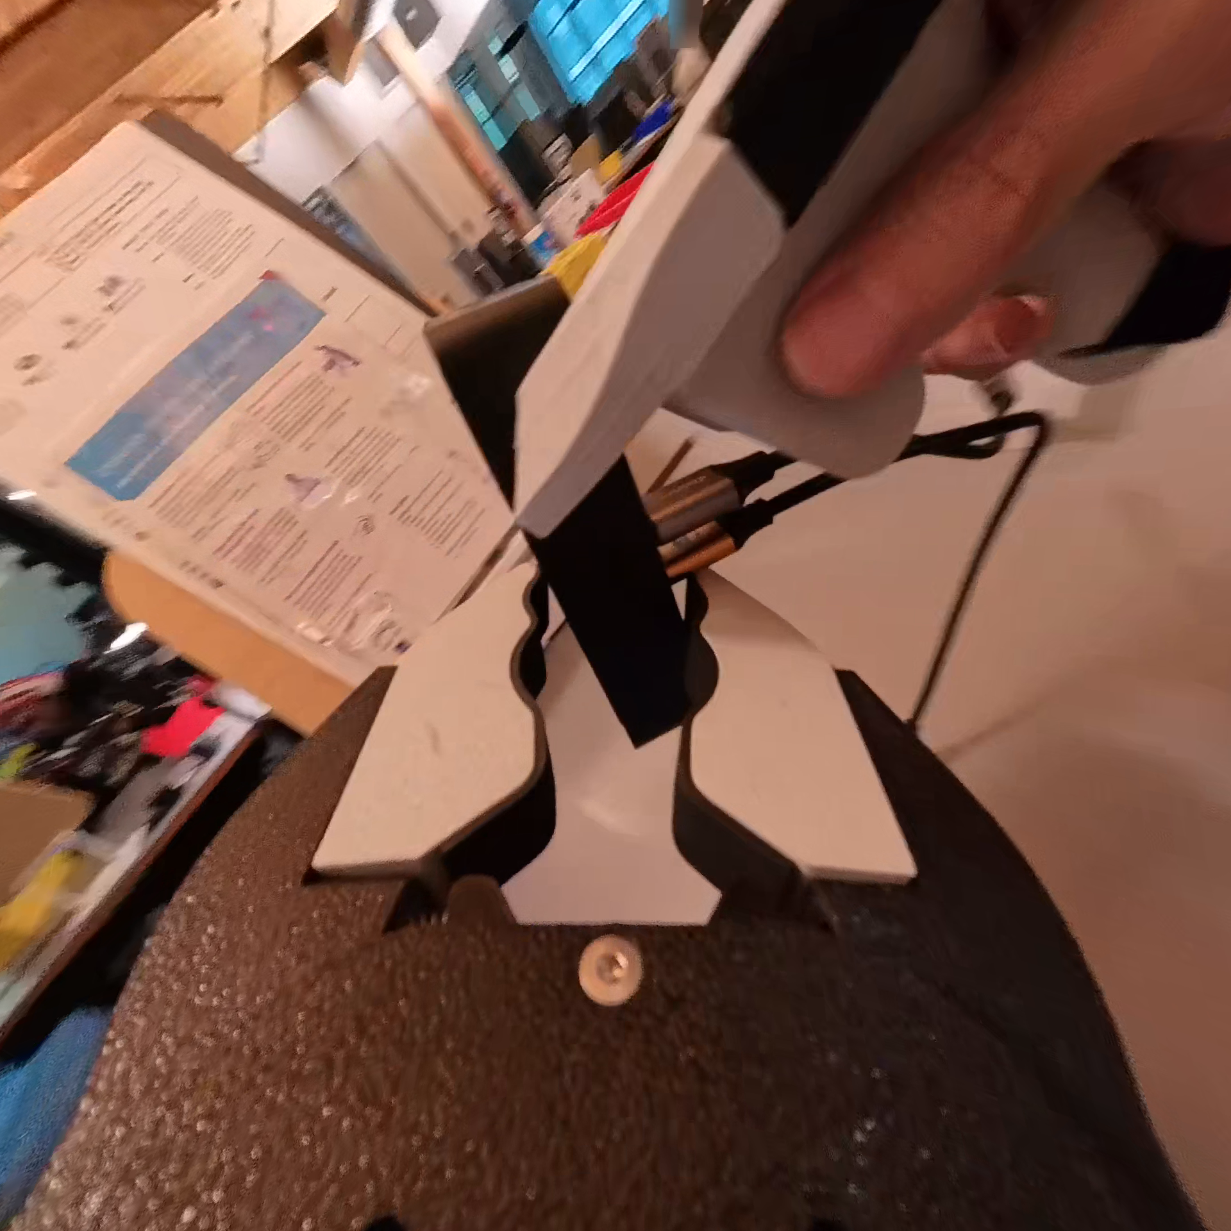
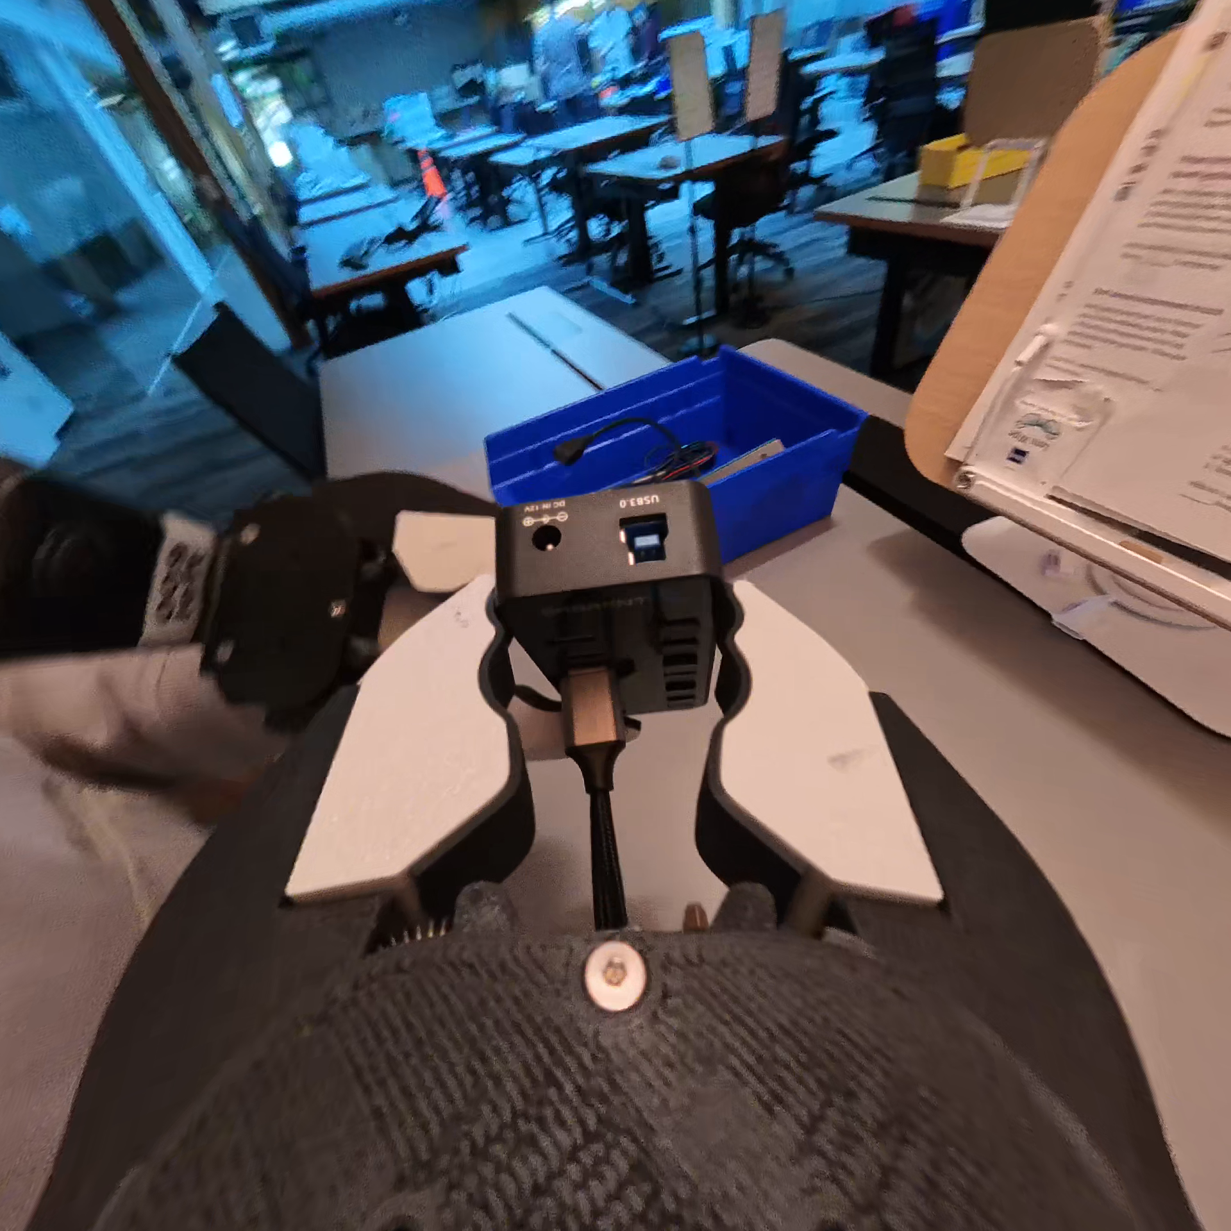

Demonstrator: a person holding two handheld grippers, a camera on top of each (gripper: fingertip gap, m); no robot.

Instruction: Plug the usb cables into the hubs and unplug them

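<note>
My right gripper point(image 2: 606, 626) is shut on a black usb hub point(image 2: 603, 553) and holds it above the table. A gold usb plug point(image 2: 593, 713) sits in the hub's near face, and its braided cable point(image 2: 606, 852) runs back toward the camera. In the left wrist view the hub point(image 1: 613, 673) stands as a long black bar. Grey and gold plugs point(image 1: 699, 526) stick out of its right side. My left gripper point(image 1: 616, 619) is open, its tips either side of the hub's lower part, just below the plugs. The right gripper's white finger plate point(image 1: 653, 333) covers the hub's middle.
A blue bin point(image 2: 766, 426) with loose wires stands on the grey table point(image 2: 932, 733) behind the hub. A board with printed sheets point(image 2: 1099, 333) leans at the right and also shows in the left wrist view point(image 1: 233, 400). A hand point(image 1: 966, 233) holds the right gripper.
</note>
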